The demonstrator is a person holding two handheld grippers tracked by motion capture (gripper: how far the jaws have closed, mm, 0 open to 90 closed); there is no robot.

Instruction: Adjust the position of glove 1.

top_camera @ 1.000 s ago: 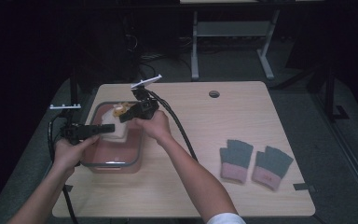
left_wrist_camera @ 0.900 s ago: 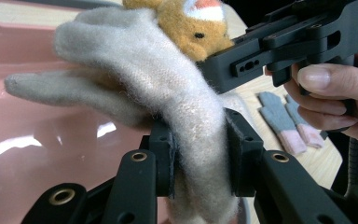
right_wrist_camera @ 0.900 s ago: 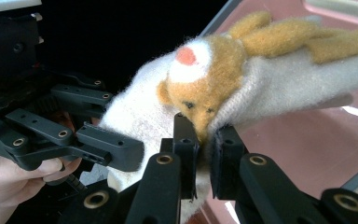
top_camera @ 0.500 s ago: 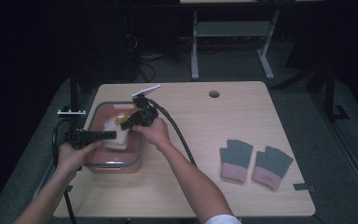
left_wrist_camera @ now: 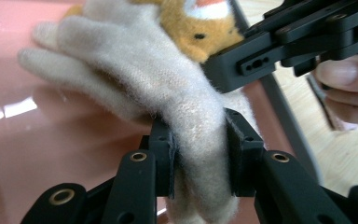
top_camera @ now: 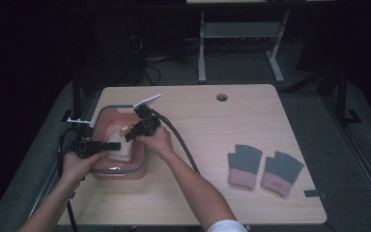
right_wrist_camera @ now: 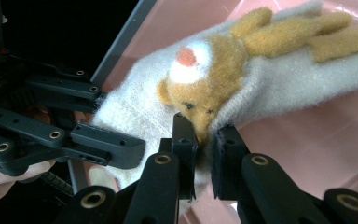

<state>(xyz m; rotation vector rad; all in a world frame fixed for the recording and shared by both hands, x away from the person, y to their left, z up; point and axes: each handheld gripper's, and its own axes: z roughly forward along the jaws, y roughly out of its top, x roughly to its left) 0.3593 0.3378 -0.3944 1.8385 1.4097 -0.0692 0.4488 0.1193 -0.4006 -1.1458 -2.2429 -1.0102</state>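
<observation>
Left gripper (left_wrist_camera: 198, 154) clenched on cream glove (left_wrist_camera: 168, 88); right gripper (right_wrist_camera: 204, 137) pinching same glove's edge beside bear patch (right_wrist_camera: 205, 70); glove over pink bin (top_camera: 137, 166).

Cream glove (left_wrist_camera: 186, 116) cuff end runs off the bottom edge in the left gripper view, fingertips blurred at top left. Pink bin (top_camera: 125, 171) floor mostly hidden under glove and both grippers in the high view. In the right gripper view the glove's fingers are cut by the right edge. Grey-pink gloves (top_camera: 264, 166) too small for detail.
</observation>
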